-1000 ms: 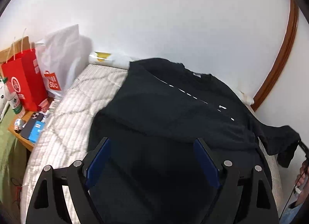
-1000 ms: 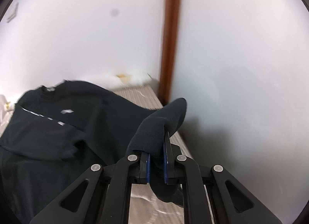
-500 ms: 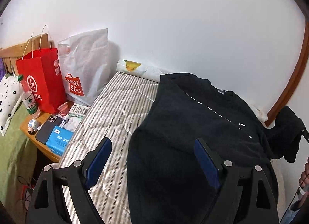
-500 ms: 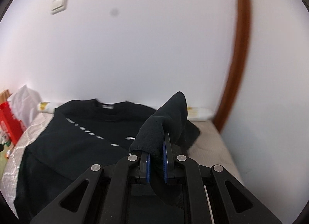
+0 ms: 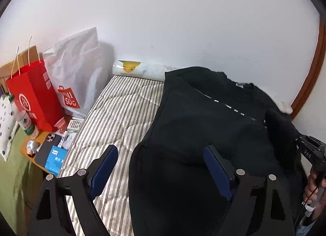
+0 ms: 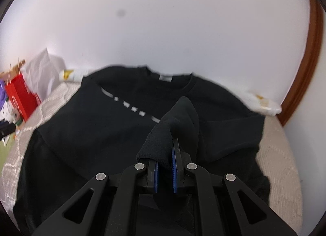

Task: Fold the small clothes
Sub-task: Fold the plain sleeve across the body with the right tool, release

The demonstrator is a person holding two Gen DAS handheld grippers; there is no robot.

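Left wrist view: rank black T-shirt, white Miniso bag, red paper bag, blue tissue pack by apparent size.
1. black T-shirt
2. white Miniso bag
3. red paper bag, though it stands farther left, so true size against the white one is unsure
4. blue tissue pack

Even, soft indoor light; heavy fisheye warp.
Left wrist view sharp; right wrist view motion-blurred. Black shirt [image 5: 203, 126] swallows detail, dark corner vignette.

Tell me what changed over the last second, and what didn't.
The right tongs carried the pinched sleeve from out beside the bed edge inward, over the chest of the black T-shirt. The left tongs drifted left, bringing more of the striped mattress into view. Unchanged: right tongs shut on the sleeve, left tongs open and holding nothing, shirt body flat on the mattress.
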